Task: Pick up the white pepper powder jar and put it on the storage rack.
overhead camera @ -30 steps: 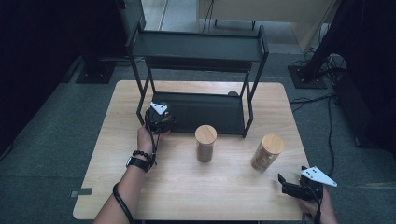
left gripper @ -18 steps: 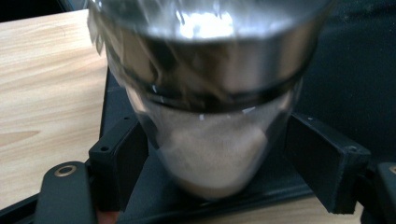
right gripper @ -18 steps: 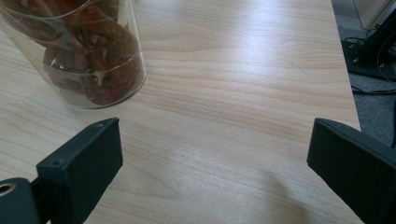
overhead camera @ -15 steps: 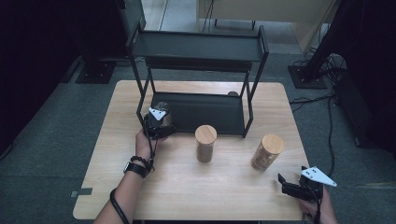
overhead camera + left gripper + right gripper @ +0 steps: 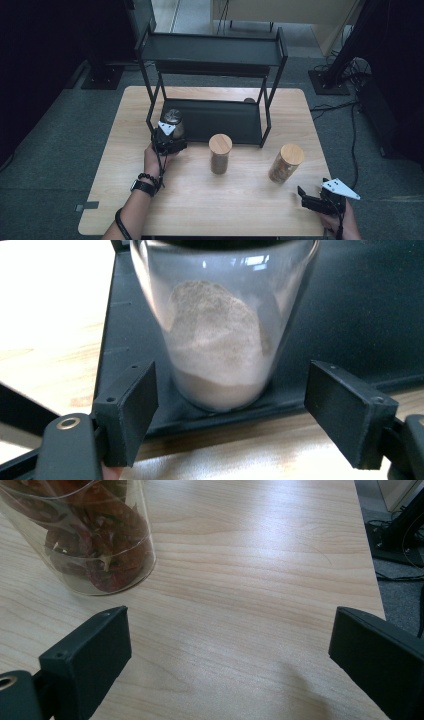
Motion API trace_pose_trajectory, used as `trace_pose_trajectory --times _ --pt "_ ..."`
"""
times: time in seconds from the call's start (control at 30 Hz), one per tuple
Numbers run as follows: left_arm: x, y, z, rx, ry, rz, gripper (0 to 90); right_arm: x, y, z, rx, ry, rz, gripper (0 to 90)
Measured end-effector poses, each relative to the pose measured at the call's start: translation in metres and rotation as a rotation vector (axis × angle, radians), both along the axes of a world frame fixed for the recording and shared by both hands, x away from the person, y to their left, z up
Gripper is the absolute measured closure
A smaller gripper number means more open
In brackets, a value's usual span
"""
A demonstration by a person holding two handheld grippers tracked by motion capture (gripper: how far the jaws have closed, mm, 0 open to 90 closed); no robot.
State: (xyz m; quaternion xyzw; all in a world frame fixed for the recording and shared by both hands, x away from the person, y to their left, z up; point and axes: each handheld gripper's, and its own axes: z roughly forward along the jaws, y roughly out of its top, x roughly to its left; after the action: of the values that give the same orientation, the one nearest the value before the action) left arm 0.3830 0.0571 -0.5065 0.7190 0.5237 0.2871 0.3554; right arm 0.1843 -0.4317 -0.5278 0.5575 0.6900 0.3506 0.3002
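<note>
A glass jar of pale brown powder (image 5: 220, 340) with a dark lid (image 5: 173, 116) stands at the front left corner of the black rack's lower shelf (image 5: 225, 120). My left gripper (image 5: 171, 131) sits just in front of it. Its jaws have just been opening, and in the left gripper view (image 5: 231, 390) both pads stand clear of the glass, with the jar a little beyond them. My right gripper (image 5: 302, 196) rests open near the table's front right corner. A wood-lidded jar of red dried pieces (image 5: 95, 535) stands ahead of its left jaw.
A two-tier black rack (image 5: 215, 50) takes up the back of the wooden table (image 5: 240, 205). Two wood-lidded jars stand in front of it, one mid-table (image 5: 220, 152) and the red-filled one to the right (image 5: 285, 162). Cables and stands lie on the floor at the right.
My left gripper has let go of the powder jar and drawn back a little toward the near edge. The jar stays on the lower shelf. The right gripper has not moved.
</note>
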Motion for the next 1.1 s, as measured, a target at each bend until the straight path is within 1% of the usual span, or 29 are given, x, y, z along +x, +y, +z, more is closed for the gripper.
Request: trace_pose_trajectory --times 0.07,0.1,0.13,0.23,0.27,0.37,0.47,0.5,0.53,0.6,0.7,0.8,0.83,0.9,1.1 --pt "-0.001 0.002 -0.002 -0.006 0.006 0.004 21.9 0.000 0.000 0.000 0.000 0.000 -0.001 3.3" --pt "-0.001 0.003 -0.003 -0.014 0.010 0.001 19.5 0.000 0.000 0.000 0.000 0.000 -0.001 3.3" --pt "-0.002 0.004 -0.004 -0.020 0.011 0.004 19.1 0.000 0.000 0.000 0.000 0.000 -0.001 3.3" --pt "-0.003 0.005 -0.005 -0.025 0.014 0.005 19.1 0.000 0.000 0.000 0.000 0.000 -0.001 3.3" --pt "-0.005 0.007 -0.006 -0.026 0.008 0.007 19.0 0.000 0.000 0.000 0.000 0.000 0.000 3.3" --pt "-0.007 0.008 -0.005 -0.030 0.007 0.006 19.0 0.000 0.000 0.000 0.000 0.001 0.000 3.3" --pt "-0.010 0.011 -0.006 -0.030 0.019 -0.007 18.8 0.001 0.000 0.000 -0.001 0.004 0.000 3.3" --pt "-0.010 0.012 -0.008 -0.030 0.031 -0.024 11.7 0.001 0.000 0.000 -0.001 0.005 -0.001 3.3" --pt "-0.011 0.012 -0.009 -0.028 0.036 -0.030 7.4 0.001 0.000 0.000 -0.001 0.005 -0.001 3.3" --pt "-0.012 0.014 -0.011 -0.023 0.037 -0.028 7.3 0.001 0.000 0.000 -0.002 0.005 -0.003 3.3" --pt "-0.014 0.018 -0.011 -0.033 0.034 -0.021 7.2 0.001 0.000 0.000 -0.003 0.005 -0.004 3.3" --pt "-0.016 0.019 -0.011 -0.021 0.041 -0.025 7.1 0.001 0.000 0.000 -0.003 0.006 -0.004 3.3" --pt "-0.016 0.019 -0.011 -0.021 0.041 -0.025 3.7 0.001 0.000 0.000 -0.002 0.006 -0.005 3.3" --pt "-0.017 0.020 -0.013 -0.015 0.054 -0.026 2.8 0.001 0.000 0.000 -0.003 0.006 -0.005 3.3" --pt "-0.021 0.023 -0.013 -0.005 0.056 -0.025 1.9 0.001 0.001 0.000 -0.007 0.005 -0.005 3.3"
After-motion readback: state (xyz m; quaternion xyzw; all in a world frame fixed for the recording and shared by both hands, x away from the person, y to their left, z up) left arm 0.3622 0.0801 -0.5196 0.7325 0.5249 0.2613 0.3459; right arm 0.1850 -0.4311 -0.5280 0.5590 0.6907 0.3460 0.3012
